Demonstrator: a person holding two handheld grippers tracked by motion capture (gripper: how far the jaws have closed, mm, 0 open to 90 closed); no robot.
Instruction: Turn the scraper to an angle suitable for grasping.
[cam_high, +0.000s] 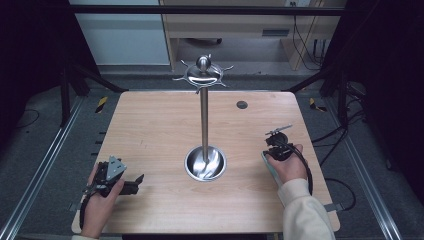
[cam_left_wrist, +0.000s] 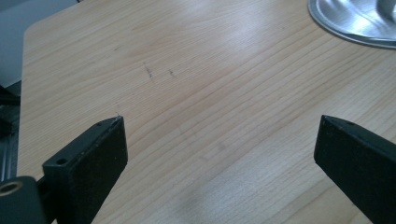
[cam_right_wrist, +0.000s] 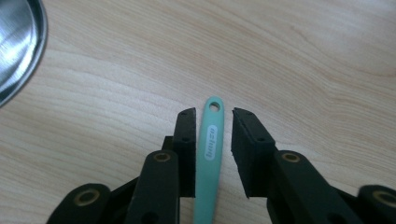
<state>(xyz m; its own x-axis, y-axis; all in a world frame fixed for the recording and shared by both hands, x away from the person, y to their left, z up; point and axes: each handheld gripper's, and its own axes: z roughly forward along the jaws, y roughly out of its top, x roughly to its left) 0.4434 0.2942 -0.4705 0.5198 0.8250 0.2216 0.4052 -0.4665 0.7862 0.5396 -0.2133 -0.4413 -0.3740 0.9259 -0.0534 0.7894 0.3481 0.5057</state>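
Observation:
A teal utensil handle (cam_right_wrist: 210, 140) with a hanging hole at its tip lies flat on the wooden table (cam_right_wrist: 303, 60). My right gripper (cam_right_wrist: 213, 116) straddles it with the jaws close on either side; a thin gap still shows at the right jaw. In the high view that gripper (cam_high: 272, 152) sits at the table's right side, the teal handle (cam_high: 267, 164) peeking out beside the hand. A steel hanging stand (cam_high: 204, 115) rises from a round base (cam_high: 205, 163) at the table's middle. My left gripper (cam_high: 132, 184) rests at the near left, wide open (cam_left_wrist: 219, 140) over bare wood.
The stand's top (cam_high: 202, 72) carries several curved hooks near the far edge. A small dark round grommet (cam_high: 242, 105) is set into the table at the back right. The steel base rim (cam_left_wrist: 355, 23) lies ahead and right of the left jaws.

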